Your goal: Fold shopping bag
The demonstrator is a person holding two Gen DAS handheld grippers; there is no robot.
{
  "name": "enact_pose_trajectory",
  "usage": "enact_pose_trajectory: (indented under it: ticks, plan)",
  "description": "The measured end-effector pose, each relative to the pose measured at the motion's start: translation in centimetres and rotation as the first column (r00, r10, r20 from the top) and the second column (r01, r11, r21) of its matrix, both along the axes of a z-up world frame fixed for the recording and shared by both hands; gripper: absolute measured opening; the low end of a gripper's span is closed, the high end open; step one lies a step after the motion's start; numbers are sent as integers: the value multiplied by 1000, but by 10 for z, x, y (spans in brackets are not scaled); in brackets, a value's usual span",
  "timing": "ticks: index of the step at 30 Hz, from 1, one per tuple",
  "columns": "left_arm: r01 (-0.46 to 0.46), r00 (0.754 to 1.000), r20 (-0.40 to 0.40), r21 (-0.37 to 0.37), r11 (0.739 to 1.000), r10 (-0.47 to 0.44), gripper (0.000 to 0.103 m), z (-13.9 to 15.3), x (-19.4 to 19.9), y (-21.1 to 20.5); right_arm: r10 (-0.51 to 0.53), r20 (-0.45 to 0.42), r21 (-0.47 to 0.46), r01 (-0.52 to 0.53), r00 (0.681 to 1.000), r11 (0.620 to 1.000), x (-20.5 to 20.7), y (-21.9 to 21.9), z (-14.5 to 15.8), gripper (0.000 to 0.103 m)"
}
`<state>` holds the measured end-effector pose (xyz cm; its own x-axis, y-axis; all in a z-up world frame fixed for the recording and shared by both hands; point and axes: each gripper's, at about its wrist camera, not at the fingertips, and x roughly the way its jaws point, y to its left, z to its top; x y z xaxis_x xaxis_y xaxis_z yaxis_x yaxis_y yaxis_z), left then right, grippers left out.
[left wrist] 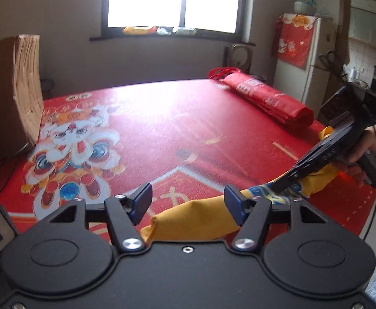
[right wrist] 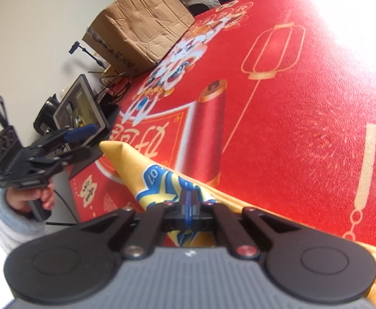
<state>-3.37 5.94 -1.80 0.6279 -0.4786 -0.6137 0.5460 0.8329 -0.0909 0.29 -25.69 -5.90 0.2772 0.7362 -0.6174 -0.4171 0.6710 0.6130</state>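
Right tool (right wrist: 189,200) is clamped on the yellow bag (right wrist: 136,164); left tool (left wrist: 188,203) gapes wide. Only the left view shows a red bag (left wrist: 267,97) at 1 o'clock on the worktop (left wrist: 162,128)

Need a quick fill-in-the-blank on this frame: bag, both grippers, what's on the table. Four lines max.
1. The right gripper is shut on the ____ shopping bag.
2. The left gripper has its jaws ____, with the bag lying between them.
3. At the far side of the table lies a folded bag whose colour is ____.
4. The brown thing at the table's left edge is a cardboard ____.

Missing words: yellow; open; red; box
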Motion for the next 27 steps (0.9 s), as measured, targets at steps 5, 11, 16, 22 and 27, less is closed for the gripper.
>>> enact_pose_trajectory:
  ticks: [5,11,16,22,27]
  plan:
    - [29,999,37,-57,998,-27,52,-4,-11,-13,-11,-12,18,11,1000,1000,1,-3,-3,0]
    - [51,997,71,-127,991,-42,48,-11,-20,-27,-7,8,10,7,1000,1000,-1,-2,-2,0]
    - [-24,1000,5,-152,988,25,44,-28,-6,-20,-3,23,6,3,1000,1000,-2,0,-1,0]
    - [-45,999,7,-153,987,47,45,-39,-5,-20,-24,48,14,23,999,1000,-8,-1,-1,0]
    - [-67,997,15,-165,984,71,45,-40,-8,-18,-20,156,-47,28,988,999,-26,13,18,16]
